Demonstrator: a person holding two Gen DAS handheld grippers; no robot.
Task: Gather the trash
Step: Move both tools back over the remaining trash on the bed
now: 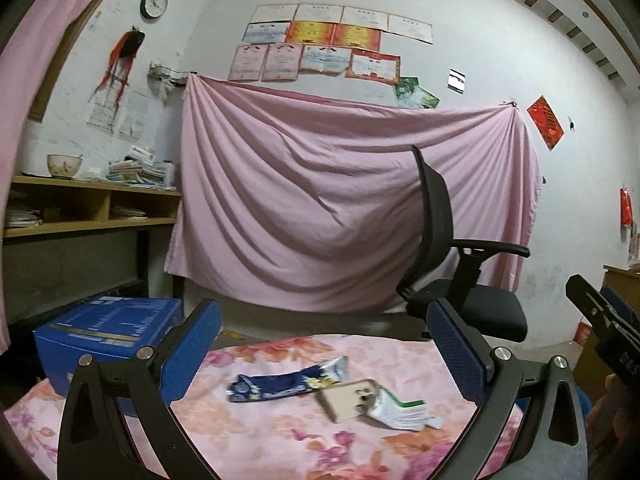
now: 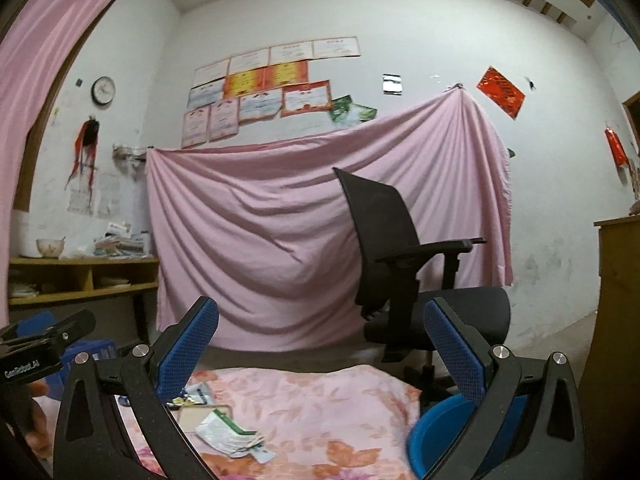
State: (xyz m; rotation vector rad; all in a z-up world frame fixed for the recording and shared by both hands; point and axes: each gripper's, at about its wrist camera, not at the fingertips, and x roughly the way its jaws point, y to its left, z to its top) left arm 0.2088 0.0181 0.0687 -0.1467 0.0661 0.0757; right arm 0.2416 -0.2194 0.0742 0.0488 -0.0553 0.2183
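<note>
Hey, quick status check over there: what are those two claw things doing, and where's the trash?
Left gripper open, empty; right gripper open, empty. Blue wrapper and white-green wrapper lie on floral cloth. Phone rests against white-green wrapper.

Left gripper [image 1: 324, 344] jaws wide, nothing between; blue wrapper [image 1: 280, 382], phone [image 1: 350, 398], white wrapper [image 1: 400, 410] lower centre on floral surface [image 1: 280, 440].

A black chair [image 2: 404, 264] stands in front of a big pink sheet [image 1: 320, 200] hung on the wall. A round clock [image 1: 154, 3] hangs high up. A bowl [image 1: 64, 165] sits on the wooden shelf [image 1: 92, 190].
</note>
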